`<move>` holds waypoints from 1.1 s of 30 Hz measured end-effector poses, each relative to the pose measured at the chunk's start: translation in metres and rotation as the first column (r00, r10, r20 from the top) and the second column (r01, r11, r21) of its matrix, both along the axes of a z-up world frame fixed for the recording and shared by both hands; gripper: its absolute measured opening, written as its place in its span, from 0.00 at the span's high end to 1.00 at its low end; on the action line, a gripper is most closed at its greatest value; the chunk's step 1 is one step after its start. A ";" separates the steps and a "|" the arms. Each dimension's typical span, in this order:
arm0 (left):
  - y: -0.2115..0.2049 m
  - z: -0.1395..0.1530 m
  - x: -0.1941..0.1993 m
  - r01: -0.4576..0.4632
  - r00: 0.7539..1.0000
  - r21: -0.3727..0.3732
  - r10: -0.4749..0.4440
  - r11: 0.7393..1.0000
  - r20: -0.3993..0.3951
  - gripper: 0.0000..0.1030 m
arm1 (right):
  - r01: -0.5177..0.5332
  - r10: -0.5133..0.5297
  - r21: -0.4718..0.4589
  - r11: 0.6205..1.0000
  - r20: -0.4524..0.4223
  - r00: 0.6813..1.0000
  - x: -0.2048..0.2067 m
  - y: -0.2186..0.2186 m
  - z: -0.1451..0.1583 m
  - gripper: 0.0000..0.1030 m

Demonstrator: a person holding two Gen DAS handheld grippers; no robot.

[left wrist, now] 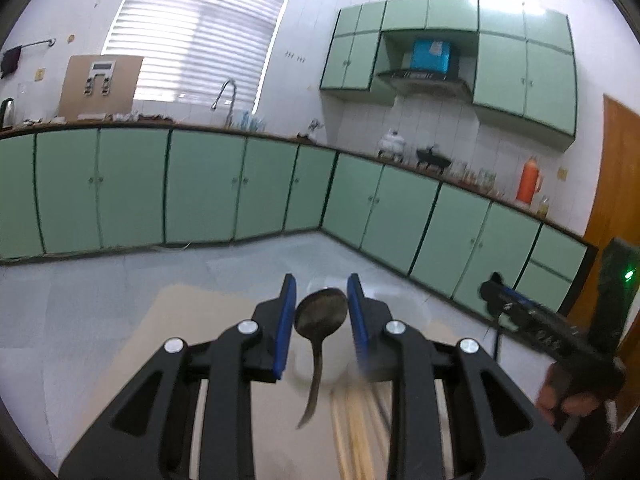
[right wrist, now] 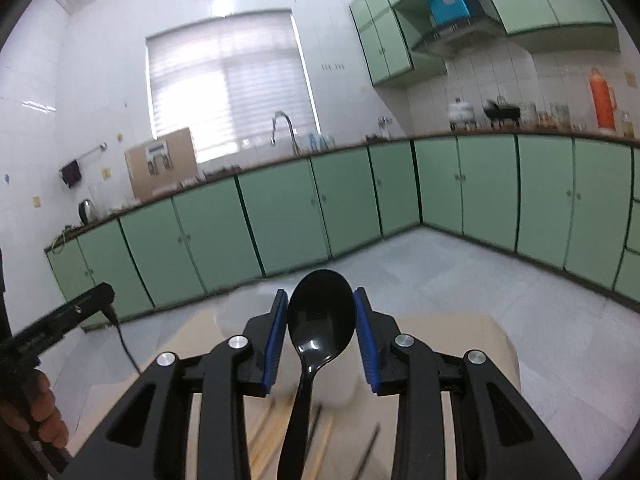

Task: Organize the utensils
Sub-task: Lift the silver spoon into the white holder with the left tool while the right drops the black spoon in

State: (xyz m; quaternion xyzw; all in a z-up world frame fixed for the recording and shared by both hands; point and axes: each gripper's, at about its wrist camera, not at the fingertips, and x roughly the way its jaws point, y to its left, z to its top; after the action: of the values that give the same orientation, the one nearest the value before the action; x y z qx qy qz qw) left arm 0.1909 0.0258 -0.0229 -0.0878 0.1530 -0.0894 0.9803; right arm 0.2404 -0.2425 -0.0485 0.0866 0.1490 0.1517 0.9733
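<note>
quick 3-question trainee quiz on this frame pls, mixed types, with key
1. True or false: the left gripper has a dark metal spoon between its jaws.
2. The right gripper holds which item? A) fork B) black plastic spoon C) knife
3. Fill in: the light sticks lying on the table beneath the left gripper are wooden ____.

Key: 1 true; 2 B; 3 chopsticks

glossy black plastic spoon [right wrist: 321, 318], dull metal spoon [left wrist: 321, 310]
</note>
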 end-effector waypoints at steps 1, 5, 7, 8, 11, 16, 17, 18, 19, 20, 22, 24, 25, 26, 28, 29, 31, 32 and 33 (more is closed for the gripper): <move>-0.003 0.009 0.006 0.005 1.000 0.000 -0.005 1.000 0.017 0.76 | -0.002 0.002 0.009 1.000 0.024 1.000 0.008 0.001 0.006 0.68; -0.016 0.041 0.031 0.027 0.996 -0.004 -0.027 1.000 0.083 0.76 | -0.003 -0.001 0.054 0.999 0.072 0.997 0.042 0.003 0.022 0.68; -0.023 0.052 0.047 0.043 0.994 -0.014 -0.042 0.999 0.101 0.76 | 0.008 -0.013 0.053 0.999 0.087 0.996 0.063 0.006 0.027 0.68; -0.027 0.056 0.056 0.048 0.993 -0.018 -0.046 0.999 0.111 0.76 | 0.012 -0.017 0.053 0.999 0.091 0.996 0.073 0.008 0.028 0.68; -0.036 0.058 0.083 0.058 0.992 -0.032 -0.054 0.998 0.117 0.76 | 0.022 -0.026 0.050 0.999 0.086 0.996 0.099 0.012 0.023 0.68; -0.049 0.026 0.126 0.062 0.997 -0.026 -0.061 0.998 0.037 0.76 | 0.046 -0.047 0.016 0.999 0.051 0.998 0.125 0.021 0.000 0.68; -0.051 0.017 0.132 0.062 0.998 -0.026 -0.062 0.998 0.016 0.76 | 0.047 -0.047 0.003 0.999 0.036 0.998 0.129 0.024 -0.007 0.68; -0.051 0.008 0.136 0.064 0.998 -0.027 -0.065 0.998 -0.005 0.76 | 0.044 -0.044 -0.005 0.999 0.024 0.999 0.130 0.025 -0.013 0.68; -0.049 0.002 0.139 0.067 0.997 -0.027 -0.068 0.997 -0.022 0.76 | 0.040 -0.039 -0.011 0.999 0.017 0.999 0.130 0.027 -0.018 0.68; -0.049 -0.005 0.141 0.065 0.997 -0.027 -0.066 0.997 -0.038 0.76 | 0.036 -0.035 -0.018 0.999 0.013 0.999 0.128 0.028 -0.023 0.68; -0.046 -0.015 0.143 0.064 0.996 -0.026 -0.065 0.998 -0.057 0.75 | 0.022 -0.022 -0.017 1.000 0.002 1.000 0.123 0.029 -0.031 0.67; -0.039 -0.024 0.140 0.058 0.996 -0.020 -0.059 0.998 -0.062 0.71 | 0.017 -0.017 -0.017 1.000 -0.011 1.000 0.119 0.029 -0.038 0.60; -0.038 -0.026 0.139 0.058 0.996 -0.014 -0.059 0.998 -0.068 0.67 | 0.016 -0.016 -0.013 1.000 -0.017 1.000 0.117 0.028 -0.041 0.58; -0.037 -0.027 0.137 0.059 0.996 -0.013 -0.059 0.998 -0.068 0.64 | 0.017 -0.017 -0.004 1.000 -0.024 1.000 0.114 0.026 -0.042 0.54; -0.034 -0.029 0.131 0.055 0.997 -0.001 -0.055 0.999 -0.062 0.53 | 0.025 -0.025 0.015 1.000 -0.028 0.999 0.104 0.022 -0.043 0.47; -0.033 -0.029 0.126 0.051 0.997 0.002 -0.051 0.999 -0.062 0.51 | 0.032 -0.032 0.026 0.999 -0.031 0.999 0.100 0.019 -0.043 0.41; -0.027 -0.031 0.117 0.040 0.997 -0.008 -0.041 0.999 -0.072 0.41 | 0.056 -0.053 0.059 0.997 -0.048 0.997 0.088 0.010 -0.043 0.29; -0.026 -0.031 0.112 0.035 0.996 -0.015 -0.036 0.999 -0.076 0.37 | 0.063 -0.060 0.069 0.996 -0.053 0.997 0.081 0.006 -0.043 0.22; -0.023 -0.031 0.106 0.028 0.997 -0.021 -0.030 0.999 -0.075 0.27 | 0.083 -0.079 0.067 0.994 -0.063 0.995 0.072 0.002 -0.044 0.16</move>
State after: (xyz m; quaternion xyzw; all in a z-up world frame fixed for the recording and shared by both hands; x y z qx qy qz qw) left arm 0.2970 0.0024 -0.0542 -0.0988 0.1900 -0.1017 0.9715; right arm 0.3124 -0.2403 -0.0922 0.1309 0.1692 0.1145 0.9701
